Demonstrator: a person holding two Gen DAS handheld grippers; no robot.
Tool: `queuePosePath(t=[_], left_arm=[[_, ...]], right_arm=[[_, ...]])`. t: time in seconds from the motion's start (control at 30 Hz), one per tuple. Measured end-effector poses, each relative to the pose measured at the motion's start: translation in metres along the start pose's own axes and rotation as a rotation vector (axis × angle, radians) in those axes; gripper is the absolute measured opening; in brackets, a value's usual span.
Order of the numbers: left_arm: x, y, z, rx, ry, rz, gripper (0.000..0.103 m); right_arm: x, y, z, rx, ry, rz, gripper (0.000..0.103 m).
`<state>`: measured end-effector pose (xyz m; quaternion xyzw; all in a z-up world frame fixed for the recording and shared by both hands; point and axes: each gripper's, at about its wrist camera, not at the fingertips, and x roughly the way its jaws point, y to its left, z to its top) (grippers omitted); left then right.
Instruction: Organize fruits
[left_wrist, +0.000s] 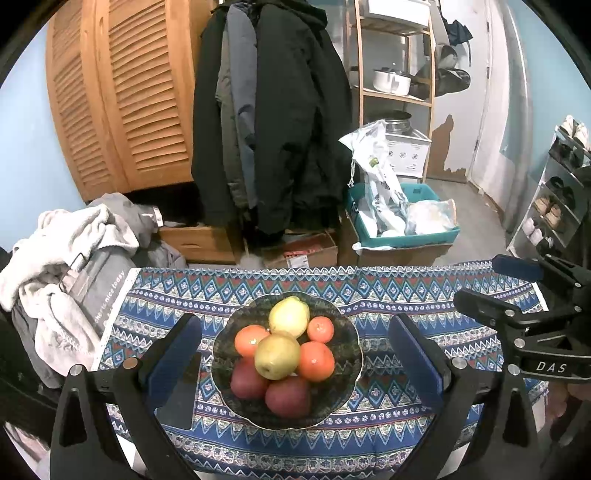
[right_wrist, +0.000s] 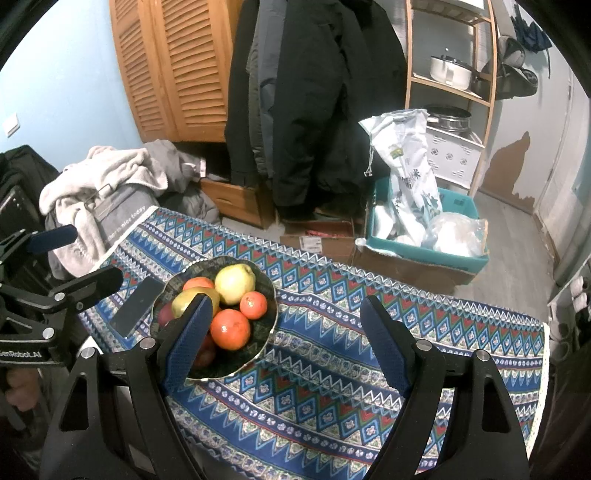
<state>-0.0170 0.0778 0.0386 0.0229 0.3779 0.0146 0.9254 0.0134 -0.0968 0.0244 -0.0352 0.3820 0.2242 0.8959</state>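
A dark scalloped plate (left_wrist: 349, 369) (right_wrist: 266, 328) sits on a table under a blue patterned cloth. It holds a heap of fruit: two yellow-green fruits (left_wrist: 277, 356) (right_wrist: 234, 283), three oranges (left_wrist: 316, 361) (right_wrist: 230, 328) and two red apples (left_wrist: 288, 397). My left gripper (left_wrist: 295, 321) hovers open in front of the plate, with the plate framed between its blue pads and nothing held. My right gripper (right_wrist: 286, 301) is open too, over bare cloth to the right of the plate; its left finger (right_wrist: 192, 332) hides part of the fruit. Each gripper shows at the edge of the other's view.
A dark phone (right_wrist: 135, 310) lies flat on the cloth just left of the plate. A pile of clothes (left_wrist: 70, 258) lies at the table's left end. Beyond the far edge are hanging coats (left_wrist: 273, 122), cardboard boxes, a teal bin (right_wrist: 424, 240) and a shelf.
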Motion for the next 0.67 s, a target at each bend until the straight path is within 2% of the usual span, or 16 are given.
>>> queuePosePath(t=[0.67], left_arm=[[0.003, 0.004, 0.0007, -0.029, 0.013, -0.013, 0.102]], right_arm=[[-0.0009, 0.0006, 0.0007, -0.001, 0.0, -0.002, 0.082]])
